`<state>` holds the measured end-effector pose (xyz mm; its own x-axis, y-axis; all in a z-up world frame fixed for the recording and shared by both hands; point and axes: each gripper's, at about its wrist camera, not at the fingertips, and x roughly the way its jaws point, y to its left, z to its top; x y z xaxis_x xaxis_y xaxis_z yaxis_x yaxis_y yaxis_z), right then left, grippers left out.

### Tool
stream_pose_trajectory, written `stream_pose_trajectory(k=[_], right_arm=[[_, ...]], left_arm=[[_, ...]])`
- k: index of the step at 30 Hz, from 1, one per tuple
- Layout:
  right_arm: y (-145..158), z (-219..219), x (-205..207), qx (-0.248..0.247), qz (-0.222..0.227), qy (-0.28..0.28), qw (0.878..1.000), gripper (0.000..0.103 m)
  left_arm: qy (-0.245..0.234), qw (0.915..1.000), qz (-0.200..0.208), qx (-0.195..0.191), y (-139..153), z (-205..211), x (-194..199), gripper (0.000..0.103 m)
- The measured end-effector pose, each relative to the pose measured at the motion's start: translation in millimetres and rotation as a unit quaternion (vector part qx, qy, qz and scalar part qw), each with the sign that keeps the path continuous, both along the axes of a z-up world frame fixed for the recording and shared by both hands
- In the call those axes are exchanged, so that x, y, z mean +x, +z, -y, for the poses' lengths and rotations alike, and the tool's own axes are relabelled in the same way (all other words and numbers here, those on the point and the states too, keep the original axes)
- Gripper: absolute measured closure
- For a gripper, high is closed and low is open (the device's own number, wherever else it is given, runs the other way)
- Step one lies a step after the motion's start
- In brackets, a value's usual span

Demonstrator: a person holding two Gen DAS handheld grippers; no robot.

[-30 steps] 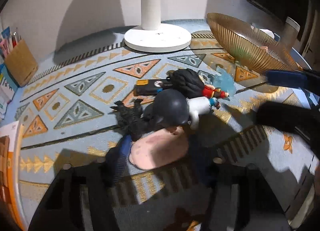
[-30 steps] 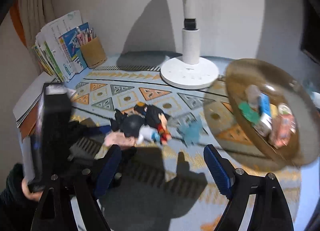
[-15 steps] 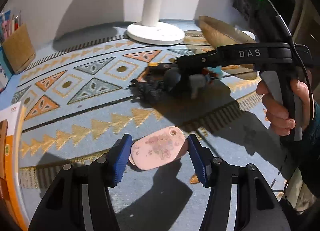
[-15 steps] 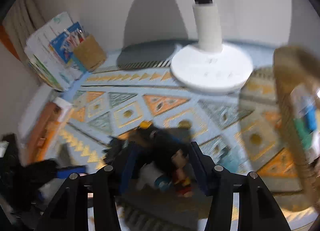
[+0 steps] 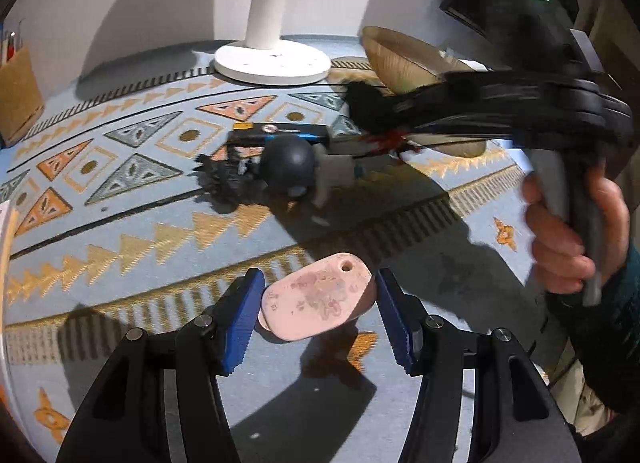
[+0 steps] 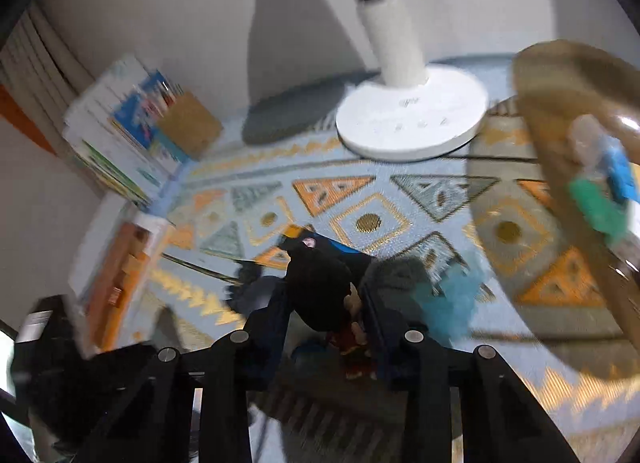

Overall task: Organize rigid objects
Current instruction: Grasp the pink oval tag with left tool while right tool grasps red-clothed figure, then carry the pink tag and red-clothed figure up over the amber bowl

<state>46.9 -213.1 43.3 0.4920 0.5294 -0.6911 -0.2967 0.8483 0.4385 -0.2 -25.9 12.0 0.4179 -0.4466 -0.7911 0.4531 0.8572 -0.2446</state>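
Observation:
My left gripper is shut on a pink oval case, held a little above the patterned mat. Farther back lies a pile: a dark round-headed figure, a black spiky toy and a black-and-blue box. A person's hand holds my right gripper over that pile. Its jaws are closing on a black-haired figure in red, and the fingers sit against its head. That view is blurred.
An amber ribbed bowl with several small items stands at the right. A white lamp base is at the back. A teal translucent piece lies beside the pile. Books and a pen holder are at the left, an orange box below them.
My left gripper has drawn back from the pile with the pink case between its pads. My right gripper swung in over the pile and its jaws narrowed around the black-haired figure.

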Motion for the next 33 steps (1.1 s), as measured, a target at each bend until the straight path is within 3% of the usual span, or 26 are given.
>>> stream_pose_trajectory(k=[4,6,10,12,14,16,17,19,21,22,24,30,33], right_arm=[[22.7,25.5,-59.5,-0.048,0.055,-0.037,0.997,0.068],[20.5,30.1,-88.5,-0.116,0.076,-0.062,0.988,0.068],[-5.4,26.3,-126.3,-0.275,0.082,-0.102,0.953,0.068],[-16.3,26.9,-134.1,-0.304,0.08,-0.104,0.943,0.068],[-23.3,28.7,-138.0,-0.296,0.071,-0.098,0.948,0.068],[-21.9,33.1,-142.3,-0.273,0.067,-0.097,0.955,0.068],[-20.8,37.3,-145.9,-0.261,0.065,-0.091,0.959,0.066],[-17.8,40.0,-151.8,-0.23,0.068,-0.079,0.968,0.062],[-13.9,45.5,-158.1,-0.205,0.073,-0.075,0.973,0.044],[-12.7,49.3,-162.1,-0.201,0.078,-0.081,0.973,0.042],[-11.7,54.4,-167.8,-0.202,0.079,-0.086,0.972,0.04],[-12.6,67.2,-165.9,-0.186,0.068,-0.066,0.978,0.04],[-17.1,67.4,-161.5,-0.155,0.056,-0.046,0.985,0.034]], left_arm=[[-0.003,1.0,-0.001,-0.005,0.5,15.1,-5.6,0.048],[0.005,1.0,0.003,0.0,0.3,23.0,-7.6,0.048],[0.01,0.9997,0.011,0.018,0.7,38.5,-12.5,0.048],[0.016,0.9995,0.01,0.025,0.8,44.2,-15.8,0.048],[0.011,0.9994,0.007,0.031,0.8,46.5,-20.7,0.04],[-0.019,0.9991,-0.007,0.038,2.0,49.1,-30.5,0.024],[-0.037,0.9986,-0.016,0.034,2.6,50.0,-36.0,0.023],[-0.062,0.9973,-0.029,0.027,3.6,50.5,-46.8,0.023],[-0.086,0.9952,-0.045,0.011,3.8,51.5,-55.5,0.023],[-0.098,0.9939,-0.051,0.004,4.1,52.4,-58.1,0.023],[-0.122,0.9907,-0.059,-0.009,6.0,55.1,-59.0,0.023],[-0.075,0.9958,-0.019,0.049,-1.1,50.5,-28.2,0.023],[-0.084,0.995,-0.006,0.054,-2.7,52.4,-17.4,0.023]])
